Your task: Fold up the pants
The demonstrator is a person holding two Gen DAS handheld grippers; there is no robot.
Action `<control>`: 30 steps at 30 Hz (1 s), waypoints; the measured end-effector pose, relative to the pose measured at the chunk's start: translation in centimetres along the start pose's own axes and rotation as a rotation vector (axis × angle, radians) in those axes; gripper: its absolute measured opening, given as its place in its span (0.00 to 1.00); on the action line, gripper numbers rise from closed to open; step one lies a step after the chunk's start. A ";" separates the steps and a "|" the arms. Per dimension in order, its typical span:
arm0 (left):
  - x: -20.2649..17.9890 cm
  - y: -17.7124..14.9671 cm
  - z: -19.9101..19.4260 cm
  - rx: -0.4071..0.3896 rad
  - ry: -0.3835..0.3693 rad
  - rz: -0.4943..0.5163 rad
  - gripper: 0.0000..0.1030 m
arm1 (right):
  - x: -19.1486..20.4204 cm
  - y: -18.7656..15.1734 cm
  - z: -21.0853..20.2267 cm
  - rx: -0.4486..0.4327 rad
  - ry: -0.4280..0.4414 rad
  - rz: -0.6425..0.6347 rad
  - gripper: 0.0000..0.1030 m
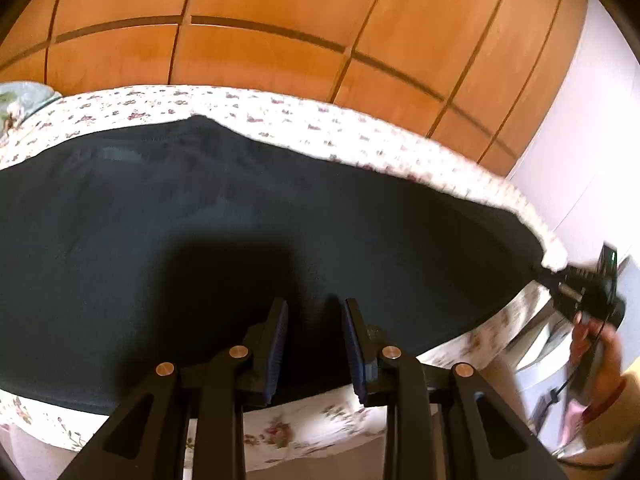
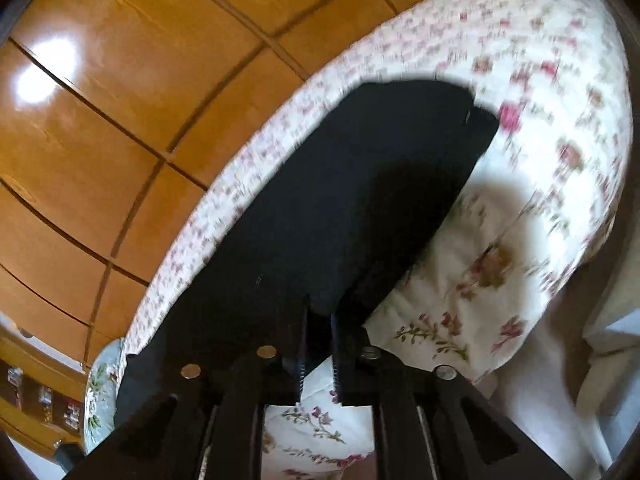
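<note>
Dark navy pants (image 1: 240, 216) lie flat on a floral bedsheet (image 1: 280, 120). My left gripper (image 1: 316, 308) hovers over the pants' near edge, jaws open, nothing between them. In the left wrist view my right gripper (image 1: 540, 269) shows at the far right, at the pants' end by the bed edge, held by a hand. In the right wrist view the pants (image 2: 340, 200) stretch away, and my right gripper (image 2: 319, 310) has its jaws narrowly apart at the near edge of the cloth; whether it pinches the fabric is unclear.
A wooden wardrobe (image 1: 280, 20) stands behind the bed. A white wall (image 1: 592, 120) is at the right. A light blue floral pillow (image 1: 20, 98) lies at the bed's left end. Wooden shelves (image 2: 36, 400) show at lower left in the right wrist view.
</note>
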State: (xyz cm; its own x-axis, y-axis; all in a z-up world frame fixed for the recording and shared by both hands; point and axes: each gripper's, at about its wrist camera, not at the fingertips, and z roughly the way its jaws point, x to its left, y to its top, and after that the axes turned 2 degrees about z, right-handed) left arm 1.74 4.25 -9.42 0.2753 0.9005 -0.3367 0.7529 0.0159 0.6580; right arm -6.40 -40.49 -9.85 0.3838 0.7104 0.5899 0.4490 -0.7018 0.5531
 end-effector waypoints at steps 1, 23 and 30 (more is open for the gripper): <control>0.0 0.5 -0.1 -0.012 -0.003 -0.004 0.27 | 0.3 0.2 -1.1 -0.045 -0.035 -0.038 0.15; 3.9 4.2 2.9 0.001 0.057 -0.115 0.25 | 0.9 6.5 5.0 -0.054 -0.217 -0.142 0.12; 8.1 6.2 1.4 -0.067 0.162 -0.186 0.26 | 14.8 -1.1 7.1 0.171 0.214 -0.479 0.40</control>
State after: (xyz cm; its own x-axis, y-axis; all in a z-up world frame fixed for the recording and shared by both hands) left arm 9.51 11.06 -9.03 0.0322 0.9371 -0.3477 0.7386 0.2120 0.6399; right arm 4.52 -28.82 -5.95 -0.0600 0.9092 0.4120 0.6650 -0.2714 0.6957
